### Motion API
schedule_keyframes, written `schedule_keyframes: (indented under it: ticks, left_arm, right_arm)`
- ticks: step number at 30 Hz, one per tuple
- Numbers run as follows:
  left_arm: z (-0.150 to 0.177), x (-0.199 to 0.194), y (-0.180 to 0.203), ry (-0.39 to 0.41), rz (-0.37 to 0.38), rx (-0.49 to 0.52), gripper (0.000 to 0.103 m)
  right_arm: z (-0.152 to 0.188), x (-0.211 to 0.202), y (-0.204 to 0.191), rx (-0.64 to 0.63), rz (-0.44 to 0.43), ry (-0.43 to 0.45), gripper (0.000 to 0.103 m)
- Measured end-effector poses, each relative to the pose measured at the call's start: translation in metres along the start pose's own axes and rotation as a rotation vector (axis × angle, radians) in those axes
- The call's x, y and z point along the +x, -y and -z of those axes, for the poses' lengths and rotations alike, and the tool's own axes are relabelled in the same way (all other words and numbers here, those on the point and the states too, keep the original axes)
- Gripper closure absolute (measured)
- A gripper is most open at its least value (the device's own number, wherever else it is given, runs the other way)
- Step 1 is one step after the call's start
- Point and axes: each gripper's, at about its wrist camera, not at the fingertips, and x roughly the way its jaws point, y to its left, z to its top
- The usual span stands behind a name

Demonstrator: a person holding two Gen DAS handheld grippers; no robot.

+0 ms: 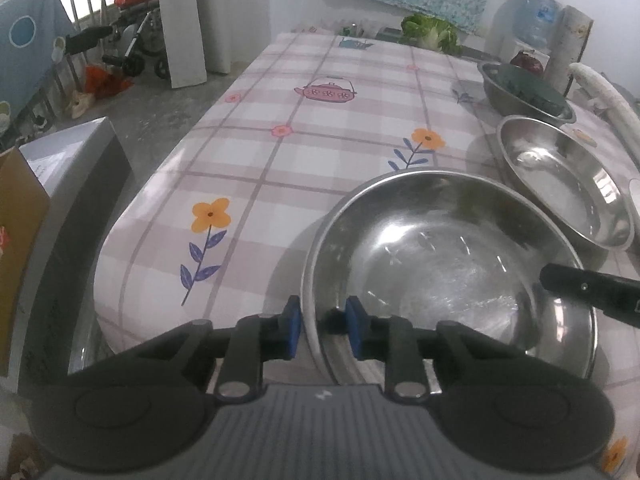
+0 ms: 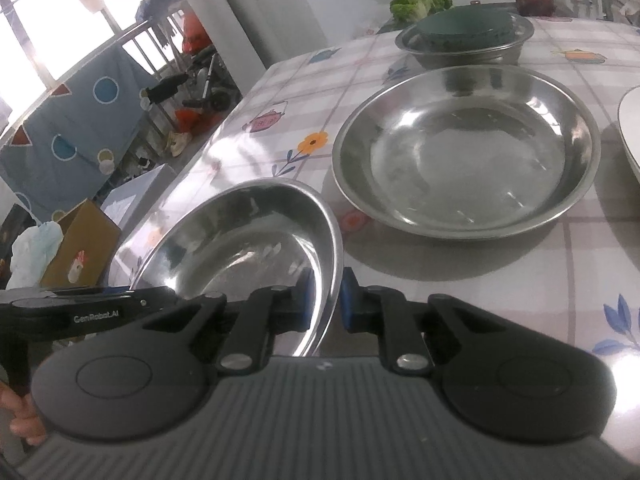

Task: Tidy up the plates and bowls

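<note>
A large steel bowl sits at the near corner of the checked tablecloth. My left gripper straddles its near rim, one blue pad outside and one inside. A gap shows on the inner side, so the jaws are open. My right gripper is shut on the same bowl at the opposite rim, pads pinching the thin edge. In the left wrist view its black finger shows at the bowl's right side. A second steel bowl lies just beyond, empty.
A third steel basin holding a dark green dish stands farther back, near lettuce. A white plate's rim shows at the right edge. Left of the table stand a cardboard box and a grey box.
</note>
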Motion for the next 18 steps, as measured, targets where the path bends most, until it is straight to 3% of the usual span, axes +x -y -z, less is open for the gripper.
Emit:
schedule_keyframes:
  ticks: [18]
  left_arm:
    - [-0.0024,0.0016,0.0012,-0.001,-0.024,0.004,0.079]
  right_arm:
    - [0.0026,0.0078,0.0035,0.032,-0.011,-0.007,0.09]
